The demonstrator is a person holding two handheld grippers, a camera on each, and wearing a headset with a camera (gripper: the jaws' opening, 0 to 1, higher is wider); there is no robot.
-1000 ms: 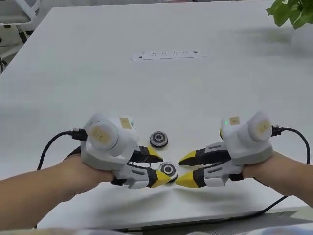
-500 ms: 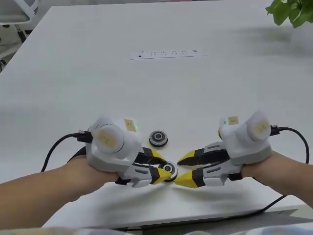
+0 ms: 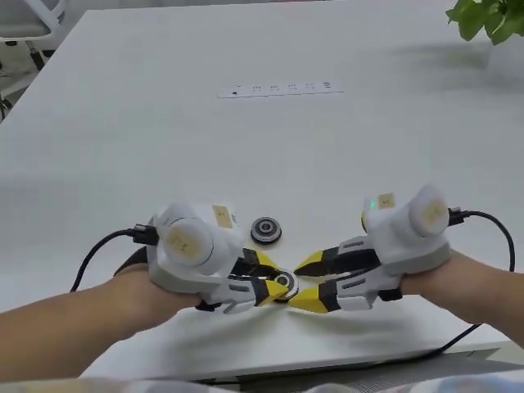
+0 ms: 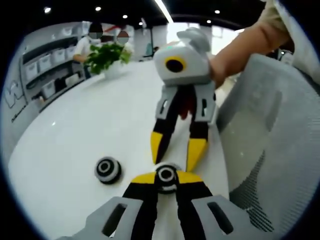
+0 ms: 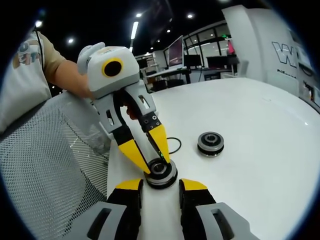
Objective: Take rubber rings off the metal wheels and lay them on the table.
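Note:
A small metal wheel with a black rubber ring sits at the table's near edge, and my left gripper is shut on it. In the left gripper view the wheel lies between my yellow tips. My right gripper faces it from the right, open, with its tips just short of the wheel. In the right gripper view the wheel lies just beyond my own spread fingertips, pinched by the left gripper from above. A second ringed wheel lies flat on the table a little farther back.
The white table stretches away bare, with a power strip set in its middle. A green plant stands at the far right corner. Cables trail from both grippers, and a mesh chair is close behind the near edge.
My left gripper has shifted right with the wheel. The right gripper has edged left, so the gap between its tips and the wheel has nearly closed.

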